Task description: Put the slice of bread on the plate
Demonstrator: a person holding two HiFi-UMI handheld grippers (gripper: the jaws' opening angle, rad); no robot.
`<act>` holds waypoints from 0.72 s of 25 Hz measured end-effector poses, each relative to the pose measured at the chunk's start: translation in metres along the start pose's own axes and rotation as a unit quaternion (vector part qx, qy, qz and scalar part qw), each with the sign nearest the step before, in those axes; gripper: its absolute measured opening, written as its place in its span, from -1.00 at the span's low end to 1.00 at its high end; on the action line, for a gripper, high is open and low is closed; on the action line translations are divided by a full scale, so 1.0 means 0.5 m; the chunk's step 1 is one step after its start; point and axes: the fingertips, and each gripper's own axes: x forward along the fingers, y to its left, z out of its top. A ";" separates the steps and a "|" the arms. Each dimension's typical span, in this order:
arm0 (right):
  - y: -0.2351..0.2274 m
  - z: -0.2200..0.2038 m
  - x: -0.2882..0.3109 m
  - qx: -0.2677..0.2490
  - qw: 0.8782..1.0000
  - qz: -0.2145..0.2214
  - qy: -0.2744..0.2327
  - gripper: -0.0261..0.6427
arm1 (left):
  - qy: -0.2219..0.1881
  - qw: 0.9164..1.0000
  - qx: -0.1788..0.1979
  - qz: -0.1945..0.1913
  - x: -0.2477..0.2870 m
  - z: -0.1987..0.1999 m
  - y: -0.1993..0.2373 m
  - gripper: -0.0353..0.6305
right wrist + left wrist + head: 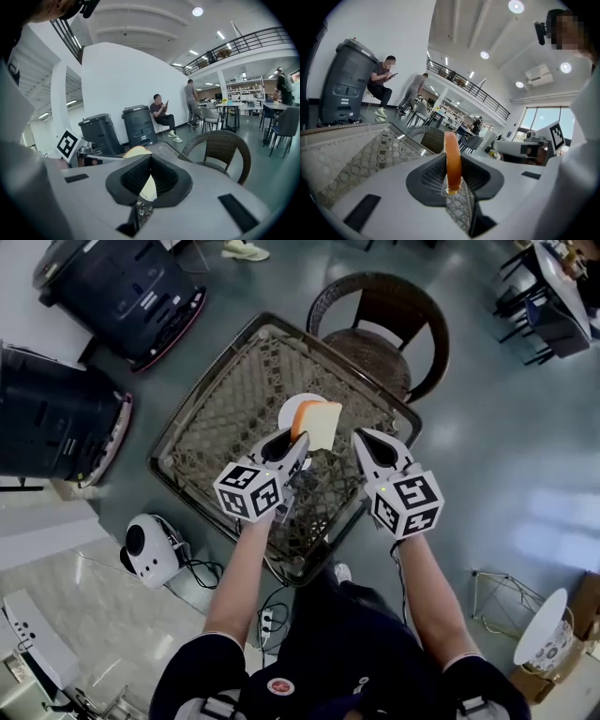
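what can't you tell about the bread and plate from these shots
Plate: in the head view, mostly covered by the bread slice; contact or gap unclear.
Left gripper view: the slice shows edge-on only; the gripper's own body hides the plate.
Right gripper view: pale patch past its jaws, bread or plate, unclear.

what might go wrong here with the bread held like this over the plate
1. The left tongs pinch the bread only at one crust edge, so it may tear or slip out early.
2. In the head view the bread sits toward the right side of the plate, so on release it might land partly on the woven table.
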 end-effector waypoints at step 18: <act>-0.031 -0.051 0.052 0.024 0.999 -0.014 0.036 -0.90 | 0.028 0.996 -0.086 0.019 0.094 -0.089 0.125 -0.61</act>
